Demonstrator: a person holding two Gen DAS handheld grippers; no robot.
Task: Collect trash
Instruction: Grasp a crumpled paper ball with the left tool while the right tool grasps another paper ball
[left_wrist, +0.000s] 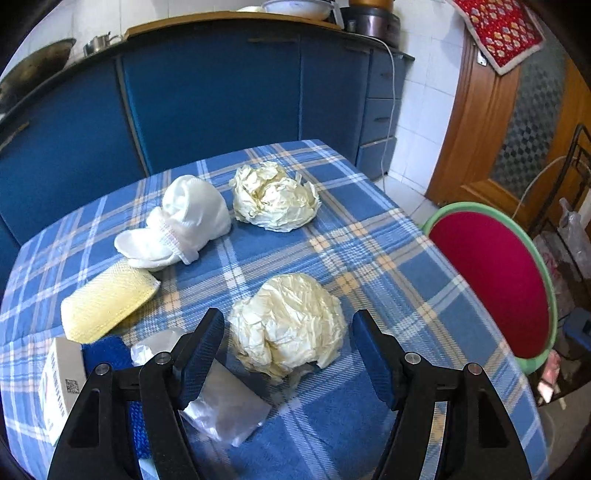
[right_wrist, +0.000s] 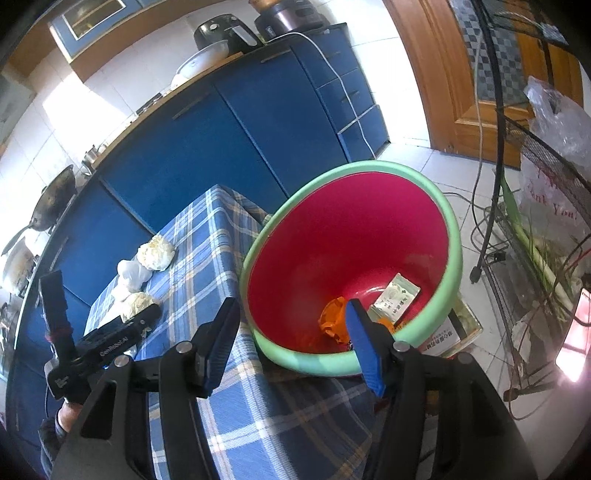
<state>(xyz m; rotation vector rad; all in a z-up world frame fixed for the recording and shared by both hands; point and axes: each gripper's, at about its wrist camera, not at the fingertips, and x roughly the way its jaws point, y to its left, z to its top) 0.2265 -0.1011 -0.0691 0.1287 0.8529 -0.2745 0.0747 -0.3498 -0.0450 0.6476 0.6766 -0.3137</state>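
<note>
my left gripper (left_wrist: 288, 347) hangs wide open around the near crumpled paper ball (left_wrist: 286, 326), left of the red bin (left_wrist: 491, 280); light and squashy, so i'd pinch its middle. right gripper (right_wrist: 295, 343) gapes empty over that bin.

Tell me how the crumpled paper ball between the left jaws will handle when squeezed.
The crumpled paper ball looks light and hollow, so it will probably crush inward. Its creased surface should grip rather than slip. Being lumpy, it likely won't roll far.

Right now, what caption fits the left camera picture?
Open left gripper around a crumpled paper ball on the checked tablecloth.
</note>
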